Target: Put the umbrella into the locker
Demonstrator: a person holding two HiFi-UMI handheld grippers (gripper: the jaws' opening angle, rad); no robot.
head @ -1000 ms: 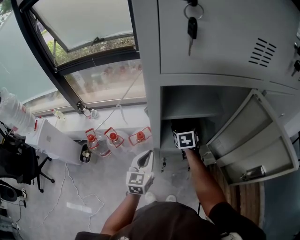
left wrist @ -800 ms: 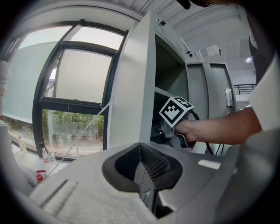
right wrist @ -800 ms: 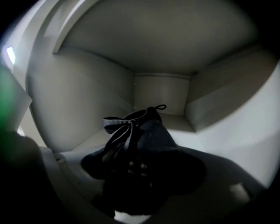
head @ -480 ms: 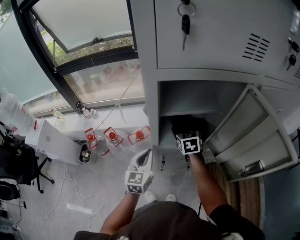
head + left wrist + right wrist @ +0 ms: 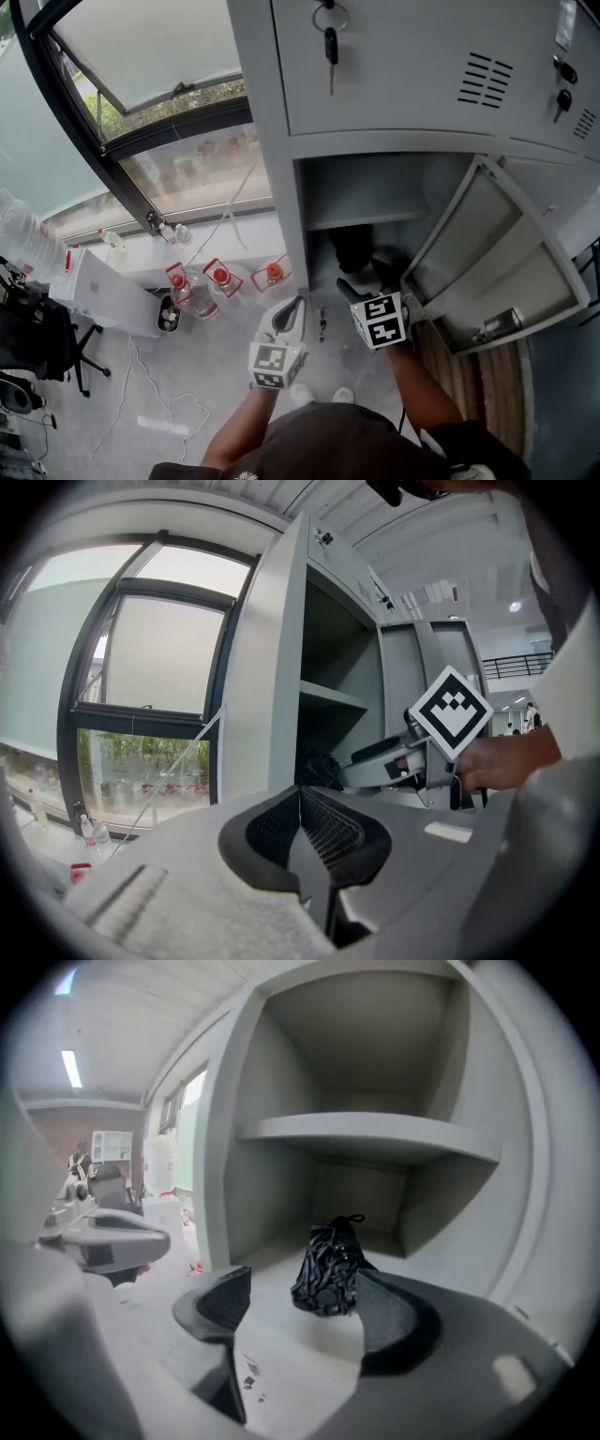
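A folded black umbrella point(image 5: 330, 1265) lies on the floor of the lower compartment of the grey locker point(image 5: 281, 216), under its shelf point(image 5: 366, 1133). It also shows as a dark bundle, the umbrella point(image 5: 352, 248), in the head view and as the umbrella point(image 5: 319, 769) in the left gripper view. My right gripper point(image 5: 302, 1290) is open just outside the compartment's mouth, nothing pressed between its pads, the umbrella's near end beyond its tips. From the head, the right gripper point(image 5: 370, 277) points into the opening. My left gripper point(image 5: 298, 306) hangs left of the locker, shut and empty; the left gripper point(image 5: 300, 794) has its pads together.
The locker door point(image 5: 497, 253) stands open to the right. A key point(image 5: 330, 42) hangs from the upper door. Red-capped bottles point(image 5: 220, 277) stand on the floor by the window, with a white box point(image 5: 103, 291), a chair point(image 5: 37, 337) and a loose cable to the left.
My right gripper has drawn back out of the compartment toward me, open, leaving the umbrella inside. The left gripper has stayed almost where it was.
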